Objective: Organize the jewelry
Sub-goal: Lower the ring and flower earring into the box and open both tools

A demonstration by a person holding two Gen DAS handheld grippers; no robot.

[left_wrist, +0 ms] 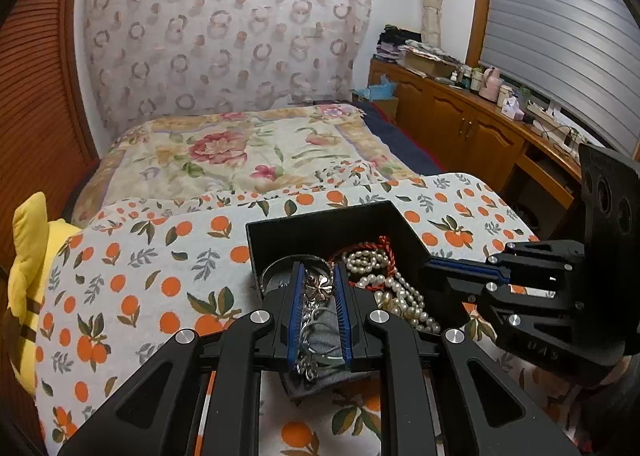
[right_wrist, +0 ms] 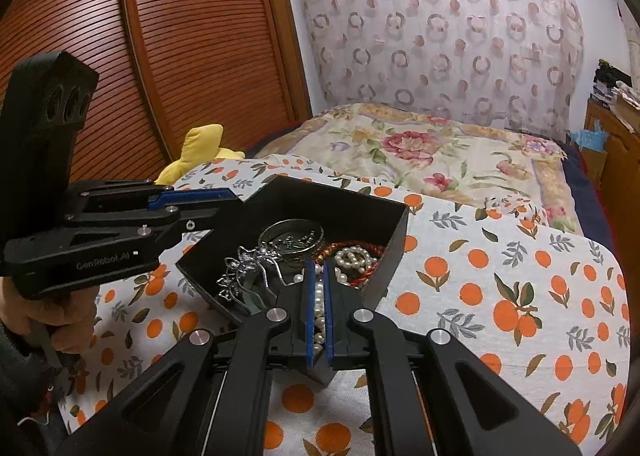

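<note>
A black open box [left_wrist: 320,228] [right_wrist: 394,232] sits on an orange-print cloth and holds a pearl necklace [left_wrist: 372,264] [right_wrist: 352,256], a red cord [left_wrist: 386,244], a round silver tin [left_wrist: 280,268] [right_wrist: 292,236] and a silver flower ornament [left_wrist: 318,288] [right_wrist: 248,268]. My left gripper [left_wrist: 318,276] is narrowly parted over the box's near left side, with the silver ornament between its pads. My right gripper [right_wrist: 318,268] is nearly shut over the box's near right side, with pearls in the slit; it shows from the side in the left wrist view [left_wrist: 460,276].
The orange-print cloth [left_wrist: 160,256] [right_wrist: 520,296] covers the surface under the box. A floral bedspread [left_wrist: 248,148] lies behind. A yellow plush toy [left_wrist: 28,256] [right_wrist: 200,152] is at the left. A wooden cabinet [left_wrist: 472,124] with bottles stands at the right.
</note>
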